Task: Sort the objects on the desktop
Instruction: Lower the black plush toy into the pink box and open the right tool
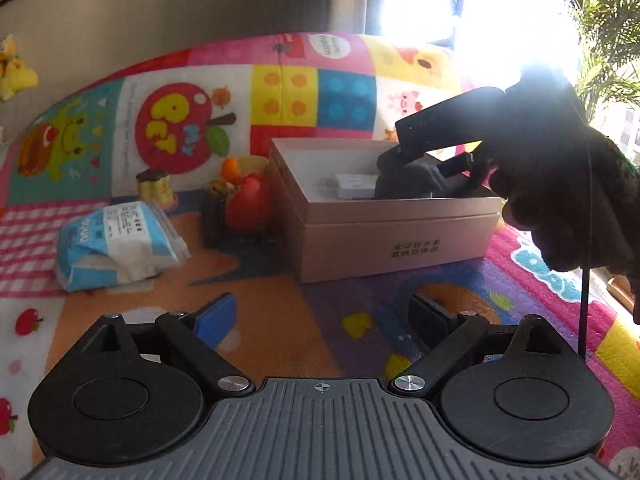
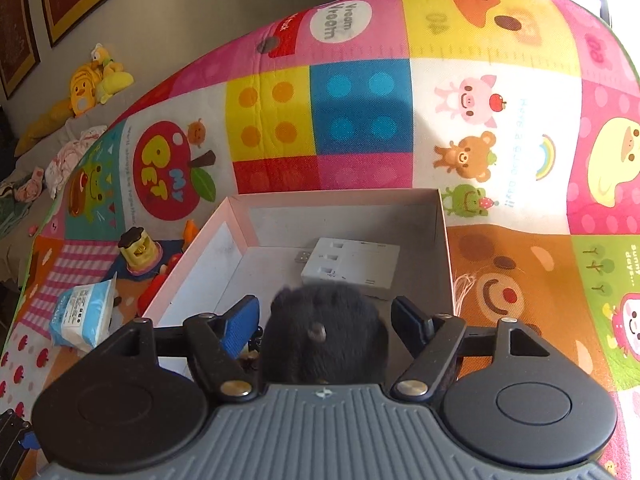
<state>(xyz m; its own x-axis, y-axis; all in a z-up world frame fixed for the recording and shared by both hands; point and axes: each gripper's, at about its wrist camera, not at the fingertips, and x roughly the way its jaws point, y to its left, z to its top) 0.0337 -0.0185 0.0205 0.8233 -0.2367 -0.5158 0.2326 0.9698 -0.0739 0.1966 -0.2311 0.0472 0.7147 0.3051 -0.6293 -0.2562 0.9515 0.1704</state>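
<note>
Left wrist view: left gripper low at the bottom centre of the frame, level above the play mat, fingers spread wide with nothing between them, blue pad on the left finger. Pointed toward the open cardboard box at centre right.

Same view, right side: right gripper reaching in from the upper right, tilted downward over the box rim, tips inside the box. Gloved hand wrapped round its handle at far right, dark against strong window glare. Black furry object directly under the tips, inside the box beside a white adapter.

Right wrist view: right gripper at lower centre, angled down into the box, jaws parted on either side of the black furry object. Neither pad visibly pressing on it; contact on the blue-padded side hard to judge. Object resting on the box floor at the near end, white adapter just beyond it toward the far wall.

Left of the box in the left wrist view: blue-and-white tissue pack at centre left, small yellow toy with a dark top above it, red and orange toy pieces close against the box side.
</note>
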